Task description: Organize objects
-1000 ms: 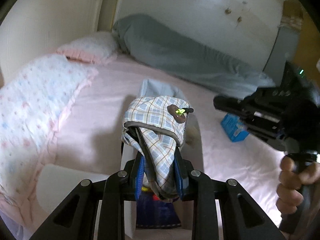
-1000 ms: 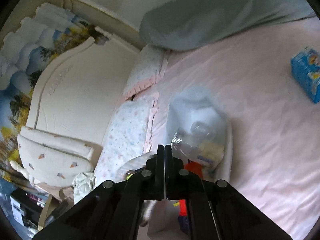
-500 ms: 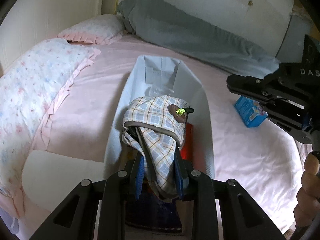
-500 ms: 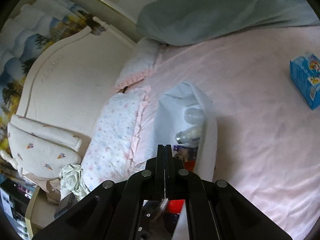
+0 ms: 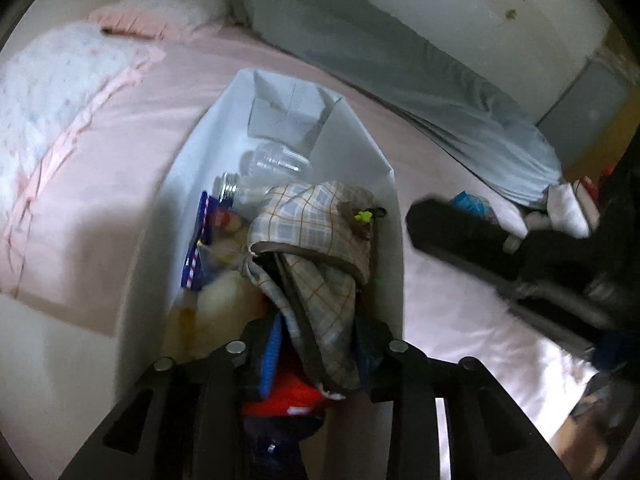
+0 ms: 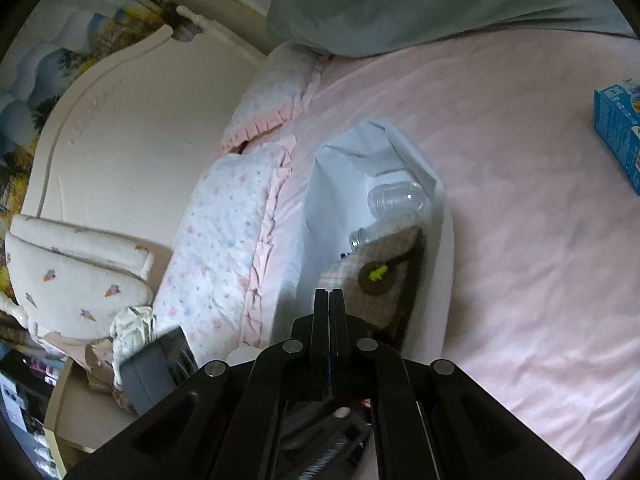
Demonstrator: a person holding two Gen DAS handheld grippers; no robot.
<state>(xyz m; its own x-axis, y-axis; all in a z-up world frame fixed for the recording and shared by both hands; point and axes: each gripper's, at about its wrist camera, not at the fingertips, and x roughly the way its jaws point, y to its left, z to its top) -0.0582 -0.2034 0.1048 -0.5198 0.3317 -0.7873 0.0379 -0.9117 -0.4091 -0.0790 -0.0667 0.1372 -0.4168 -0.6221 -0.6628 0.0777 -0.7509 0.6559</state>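
Left gripper (image 5: 316, 344): its jaws had just been opening, with the plaid pouch (image 5: 316, 248) between them; the pads stood slightly off the cloth, so the grip read as released, probably to drop the pouch.
Pouch: it hung inside the white bin (image 5: 192, 176), toward the bin's 6 o'clock end and against its 3 o'clock wall, atop the things already packed there.
Bin: it sat on the pink bed (image 6: 520, 220), open-topped, likely the collecting spot.
Bottles (image 6: 394, 196): 2 clear ones lay at the bin's 12 o'clock end, leaving the near end free.
Right gripper (image 6: 329, 300): clenched on nothing, poised over the bin's 6 o'clock rim.
Blue box (image 6: 618, 132): at 3 o'clock on the bed, well apart, probably next.
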